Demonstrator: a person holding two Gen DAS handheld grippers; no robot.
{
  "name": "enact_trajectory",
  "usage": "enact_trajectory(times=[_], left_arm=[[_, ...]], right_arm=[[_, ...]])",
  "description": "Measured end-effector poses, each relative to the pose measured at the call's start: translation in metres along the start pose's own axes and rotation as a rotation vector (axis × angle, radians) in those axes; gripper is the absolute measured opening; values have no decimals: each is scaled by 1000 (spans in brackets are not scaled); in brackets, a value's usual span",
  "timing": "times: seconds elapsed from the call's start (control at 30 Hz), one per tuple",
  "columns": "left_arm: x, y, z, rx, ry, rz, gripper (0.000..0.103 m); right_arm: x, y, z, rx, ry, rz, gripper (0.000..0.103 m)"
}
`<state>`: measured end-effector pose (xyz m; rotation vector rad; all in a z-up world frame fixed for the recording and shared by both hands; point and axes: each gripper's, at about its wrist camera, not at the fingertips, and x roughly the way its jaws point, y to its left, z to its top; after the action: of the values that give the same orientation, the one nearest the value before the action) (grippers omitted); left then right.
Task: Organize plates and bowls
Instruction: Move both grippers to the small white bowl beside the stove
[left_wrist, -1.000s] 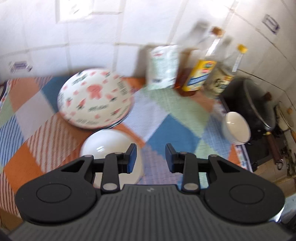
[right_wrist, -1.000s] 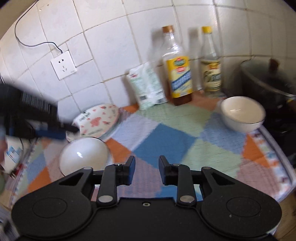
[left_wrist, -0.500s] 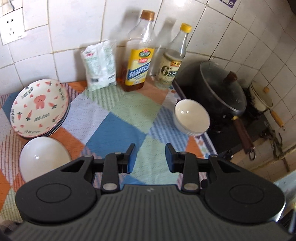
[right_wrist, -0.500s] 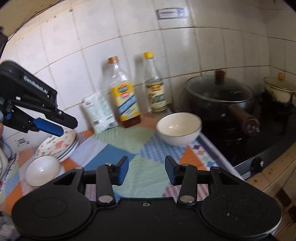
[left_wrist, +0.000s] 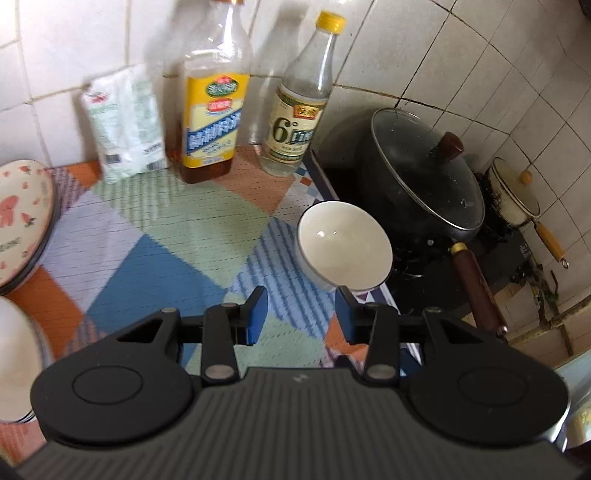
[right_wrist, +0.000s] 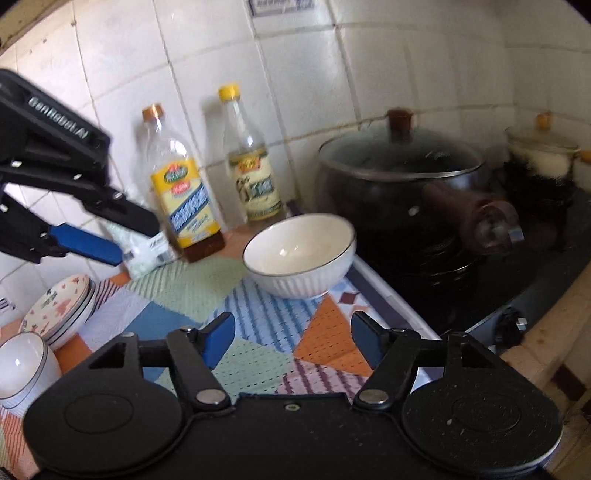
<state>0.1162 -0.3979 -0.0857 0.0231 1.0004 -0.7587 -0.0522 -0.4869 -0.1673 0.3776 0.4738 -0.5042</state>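
A white ribbed bowl stands upright on the patchwork cloth beside the stove. My left gripper hovers just short of it, jaws opening, nothing between them. My right gripper faces the same bowl from nearer the counter's front, jaws opening wide and empty. Patterned plates are stacked at the left. More white bowls sit stacked in front of them. The left gripper's body shows at the left in the right wrist view.
Two bottles and a white packet stand against the tiled wall. A lidded black pot with a brown handle sits on the stove at the right, a small enamel pot behind it.
Both grippers swung right from the plates and stacked bowls toward the lone white bowl by the stove. The right jaws spread much wider; the left ones widened a little.
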Motion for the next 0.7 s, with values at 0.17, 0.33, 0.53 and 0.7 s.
enact_trajectory(times=[0.17, 0.33, 0.53, 0.7], left_arm=[[43, 2, 6, -32, 18, 4, 41], [82, 13, 7, -63, 45, 29, 47], [99, 22, 11, -75, 13, -27, 51], [98, 9, 19, 0, -42, -52, 56]], right_arm=[[36, 0, 2, -53, 33, -23, 88], [74, 1, -2, -111, 56, -36, 92], [107, 7, -1, -189, 78, -68, 93], [112, -3, 15, -110, 79, -4, 93]])
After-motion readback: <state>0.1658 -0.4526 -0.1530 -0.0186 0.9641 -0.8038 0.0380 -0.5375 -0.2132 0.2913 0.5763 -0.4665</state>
